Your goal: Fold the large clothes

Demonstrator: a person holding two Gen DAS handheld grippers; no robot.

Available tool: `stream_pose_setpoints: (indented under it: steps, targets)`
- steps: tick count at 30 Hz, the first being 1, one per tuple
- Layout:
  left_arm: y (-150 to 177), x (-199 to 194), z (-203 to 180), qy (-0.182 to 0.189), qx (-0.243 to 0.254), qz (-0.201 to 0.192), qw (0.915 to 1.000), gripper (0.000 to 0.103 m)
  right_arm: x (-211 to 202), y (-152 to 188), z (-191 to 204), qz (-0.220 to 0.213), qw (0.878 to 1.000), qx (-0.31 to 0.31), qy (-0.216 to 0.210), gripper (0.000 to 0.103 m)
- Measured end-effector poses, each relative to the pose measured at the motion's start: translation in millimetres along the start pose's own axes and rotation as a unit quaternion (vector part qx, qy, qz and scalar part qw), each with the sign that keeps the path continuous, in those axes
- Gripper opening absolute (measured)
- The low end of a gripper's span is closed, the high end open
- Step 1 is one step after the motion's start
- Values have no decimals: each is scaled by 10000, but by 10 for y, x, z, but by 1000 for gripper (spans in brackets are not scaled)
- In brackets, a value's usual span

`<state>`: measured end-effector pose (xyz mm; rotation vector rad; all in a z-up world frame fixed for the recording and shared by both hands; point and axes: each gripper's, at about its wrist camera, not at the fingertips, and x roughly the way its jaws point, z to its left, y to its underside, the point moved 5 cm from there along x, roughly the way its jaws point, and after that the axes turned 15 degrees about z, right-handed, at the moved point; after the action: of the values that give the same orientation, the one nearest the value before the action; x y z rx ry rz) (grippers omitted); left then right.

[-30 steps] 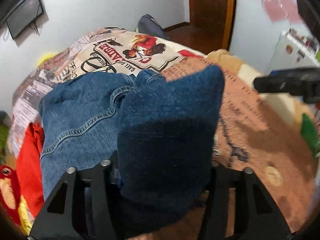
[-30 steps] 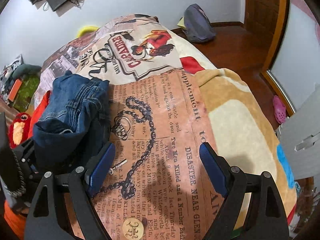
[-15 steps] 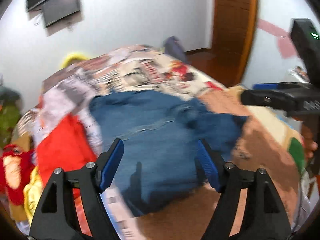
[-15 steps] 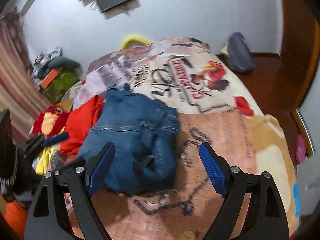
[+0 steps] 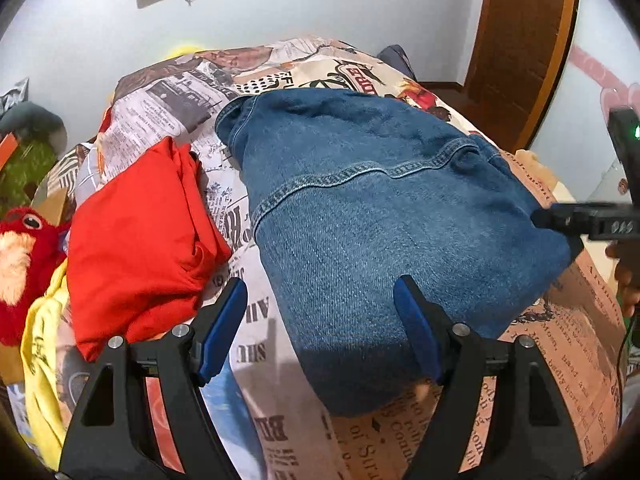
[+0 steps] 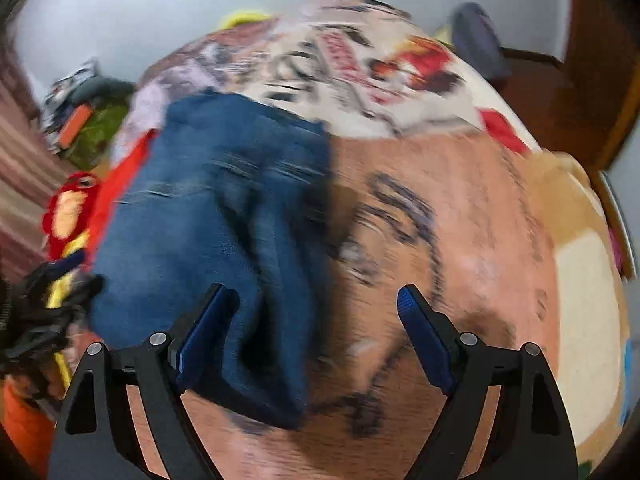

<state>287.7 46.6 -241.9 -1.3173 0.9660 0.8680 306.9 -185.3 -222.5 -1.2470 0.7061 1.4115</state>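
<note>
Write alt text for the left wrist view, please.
A folded denim garment lies on a newspaper-print bedspread, beyond the open, empty left gripper. A folded red garment lies to its left, and the right gripper enters from the right edge.

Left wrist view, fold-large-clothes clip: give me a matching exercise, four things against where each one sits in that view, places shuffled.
Things:
1. denim garment
2. red garment
3. red plush toy
4. right gripper

Places:
A. far left edge, beside the bed
B. middle of the bed, folded, ahead of the open left gripper
C. right edge, at the denim's right side
D. on the bedspread, left of the denim

Pairs: 1-B, 2-D, 3-A, 4-C
</note>
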Motion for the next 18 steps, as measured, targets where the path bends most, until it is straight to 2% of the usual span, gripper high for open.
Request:
stream_pose_setpoints:
  steps: [2,5,7,8,9,13,18]
  targets:
    - [34,12,-4,-57,-68,-42,10000,76,71,114,-205,95,9993,282,206,83]
    - [50,7,12,-38,-143,-60,9999,76,89,270,-367,295,9979,561,-128,83]
    - [47,-18,20,-77,-146,-56,9998,76,18,301,-411,280,9977,586,177,83]
    - [40,-42,23,-93,-129,-48,9999,76,-42,305,-421,229,9974,541,406,83]
    - [39,-64,20,-95,-108,-35,9999,75,-97,297,-415,163,9977,476,456,83]
    - [11,-184,33,-156,-35,-55,9999,75,-418,223,-363,-195,9984,403,339,83]
    - [-86,-356,178,-512,-89,-232,9984,77,-776,58,-73,-730,9970,20,268,85]
